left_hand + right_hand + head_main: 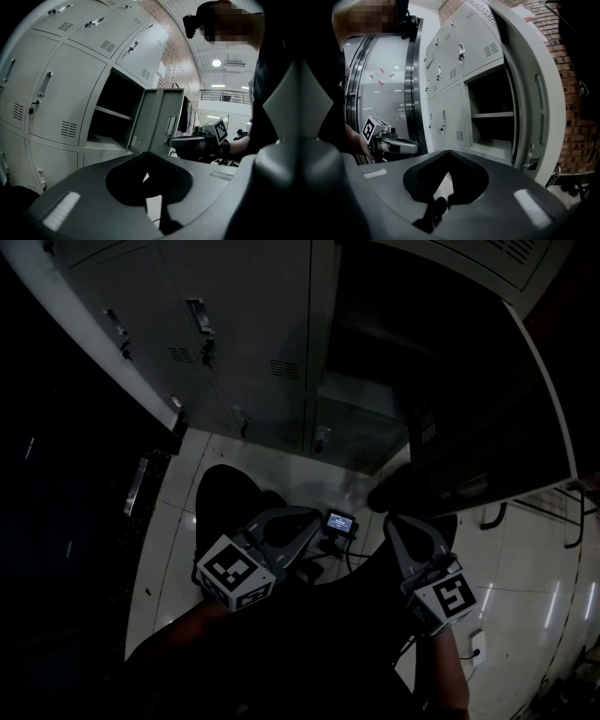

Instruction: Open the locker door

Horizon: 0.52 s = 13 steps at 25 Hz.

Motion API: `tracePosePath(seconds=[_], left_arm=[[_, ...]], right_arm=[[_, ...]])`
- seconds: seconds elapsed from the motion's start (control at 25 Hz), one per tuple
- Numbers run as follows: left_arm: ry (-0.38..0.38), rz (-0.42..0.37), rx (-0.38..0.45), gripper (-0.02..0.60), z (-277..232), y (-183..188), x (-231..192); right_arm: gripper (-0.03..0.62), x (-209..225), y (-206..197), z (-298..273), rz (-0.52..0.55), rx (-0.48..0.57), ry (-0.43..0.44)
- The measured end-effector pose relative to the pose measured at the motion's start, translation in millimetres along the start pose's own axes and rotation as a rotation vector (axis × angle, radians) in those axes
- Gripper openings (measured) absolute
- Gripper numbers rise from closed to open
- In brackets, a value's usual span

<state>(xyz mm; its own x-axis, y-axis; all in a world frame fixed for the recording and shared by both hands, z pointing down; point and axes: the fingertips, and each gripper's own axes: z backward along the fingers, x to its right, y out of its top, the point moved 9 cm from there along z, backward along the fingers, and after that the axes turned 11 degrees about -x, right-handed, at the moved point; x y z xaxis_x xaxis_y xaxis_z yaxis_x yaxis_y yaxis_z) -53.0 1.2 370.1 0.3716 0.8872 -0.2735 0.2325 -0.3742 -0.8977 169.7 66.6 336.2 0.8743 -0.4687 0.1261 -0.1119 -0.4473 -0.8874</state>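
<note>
The grey locker bank [234, 334] stands ahead, and one compartment [366, 362] is open and dark inside. Its door [487, 418] has swung out wide to the right. In the left gripper view the same compartment [110, 119] shows a bare shelf, with the door [157, 119] edge-on beside it. The right gripper view has the compartment [490, 117] and the door [534, 98] to its right. Both grippers hang low near the person's body, well short of the lockers. My left gripper [315, 517] is shut and empty. My right gripper [389, 518] is shut and empty too.
Closed lockers with handles and small locks [199, 320] fill the left of the bank. A small device with a lit screen [339, 522] and a cable lies on the white tiled floor [178, 549]. A dark shoe [386, 495] is by the door's foot. A brick wall [576, 93] is to the right.
</note>
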Motion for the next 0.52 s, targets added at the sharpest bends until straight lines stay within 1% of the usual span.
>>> tracePosePath(seconds=[0.52], left_arm=[[0.007, -0.004, -0.002, 0.012, 1.9, -0.3, -0.7]], right_arm=[[0.002, -0.6, -1.8, -1.6, 0.005, -0.005, -0.006]])
